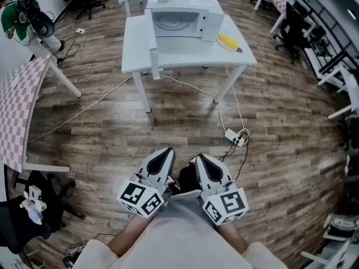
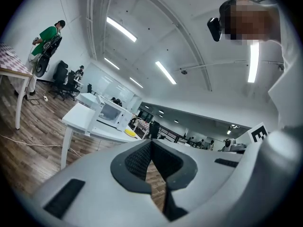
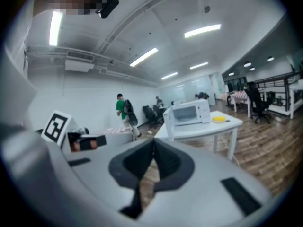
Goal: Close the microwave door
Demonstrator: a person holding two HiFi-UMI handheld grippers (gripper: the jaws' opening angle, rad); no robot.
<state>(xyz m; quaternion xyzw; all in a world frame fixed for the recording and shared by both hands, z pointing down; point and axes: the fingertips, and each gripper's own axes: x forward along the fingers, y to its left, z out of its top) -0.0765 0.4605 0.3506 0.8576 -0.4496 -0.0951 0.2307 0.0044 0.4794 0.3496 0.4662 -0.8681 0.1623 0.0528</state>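
Two grippers: the left gripper (image 1: 166,152) and the right gripper (image 1: 201,159) are held side by side, close to the person's body, well in front of the white rectangular table (image 1: 134,43) and pointing towards it.
Left gripper state: jaw tips pressed together, only a thin wedge of floor showing below them, nothing held.
Right gripper state: the same, tips meeting and empty.
White microwave (image 1: 185,17): stands at the table's back middle, its cavity facing the person.
Microwave door (image 1: 152,45): open, swung out on its left hinge, edge-on to the person and reaching the table's front edge.
Writing: the marker cubes (image 1: 140,198) carry black-and-white square patterns; print on the microwave's control panel is too small to read.
Yellow oblong object (image 1: 229,41): lies on the table just right of the microwave, near the right edge.
Open room: wooden plank floor (image 1: 112,128) lies bare between the grippers and the table's front.
Floor clutter: a white cable (image 1: 84,110) trails left from under the table; a white power strip (image 1: 234,137) lies in front of its right leg.
Left of the table: a pink-and-white checked table (image 1: 17,111), well apart.
Far left, behind the table: a person in a green top (image 1: 11,21).
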